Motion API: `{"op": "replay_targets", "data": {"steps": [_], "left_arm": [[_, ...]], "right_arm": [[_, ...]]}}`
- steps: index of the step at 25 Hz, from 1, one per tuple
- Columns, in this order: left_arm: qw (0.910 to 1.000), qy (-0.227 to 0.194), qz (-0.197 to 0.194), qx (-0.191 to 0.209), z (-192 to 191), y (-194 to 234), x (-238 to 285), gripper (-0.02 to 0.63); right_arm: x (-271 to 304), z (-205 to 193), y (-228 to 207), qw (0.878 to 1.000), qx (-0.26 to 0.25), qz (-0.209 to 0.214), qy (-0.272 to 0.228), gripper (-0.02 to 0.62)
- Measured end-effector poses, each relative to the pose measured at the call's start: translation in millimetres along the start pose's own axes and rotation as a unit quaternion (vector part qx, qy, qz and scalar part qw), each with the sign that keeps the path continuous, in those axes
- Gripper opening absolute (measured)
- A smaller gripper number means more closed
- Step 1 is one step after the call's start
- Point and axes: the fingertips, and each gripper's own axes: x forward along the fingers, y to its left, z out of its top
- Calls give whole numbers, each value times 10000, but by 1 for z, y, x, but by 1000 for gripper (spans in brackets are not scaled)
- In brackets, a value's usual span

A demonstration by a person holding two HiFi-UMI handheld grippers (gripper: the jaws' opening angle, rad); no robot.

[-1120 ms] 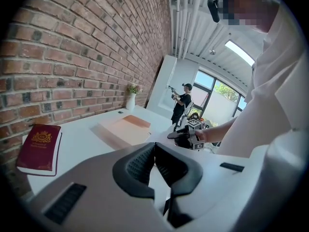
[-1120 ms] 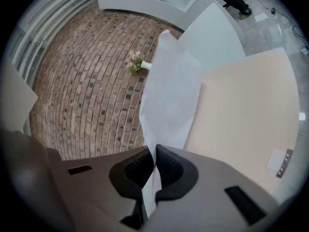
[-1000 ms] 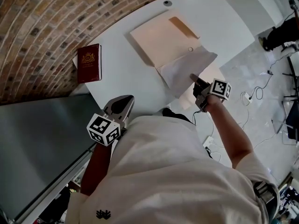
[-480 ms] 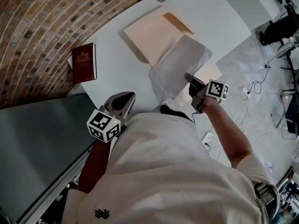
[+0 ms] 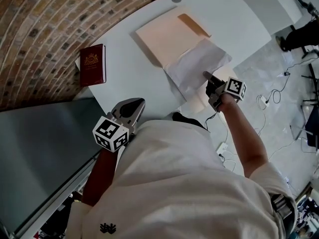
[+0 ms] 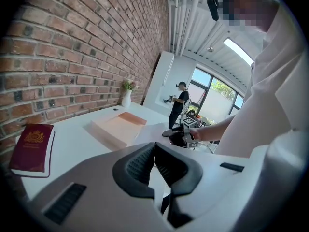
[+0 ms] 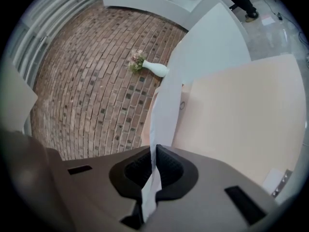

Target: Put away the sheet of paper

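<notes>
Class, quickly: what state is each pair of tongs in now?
Left tongs: closed, empty.
Right tongs: closed on the sheet of paper.

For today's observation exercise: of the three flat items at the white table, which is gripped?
The white sheet of paper, clamped in the right gripper; the peach folder and dark red booklet lie ungripped.

Studio-like office, brick wall (image 5: 40, 34), white table (image 5: 127, 66), large windows (image 6: 213, 88), floor cables (image 5: 269, 103)
</notes>
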Motion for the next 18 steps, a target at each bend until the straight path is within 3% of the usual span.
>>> {"op": "replay_targets", "data": {"steps": [18], "left_arm": [[9994,-31,349,-35,1,10,-1,23]], "right_arm": [[36,20,-5,9998,121,82,122,28]]}}
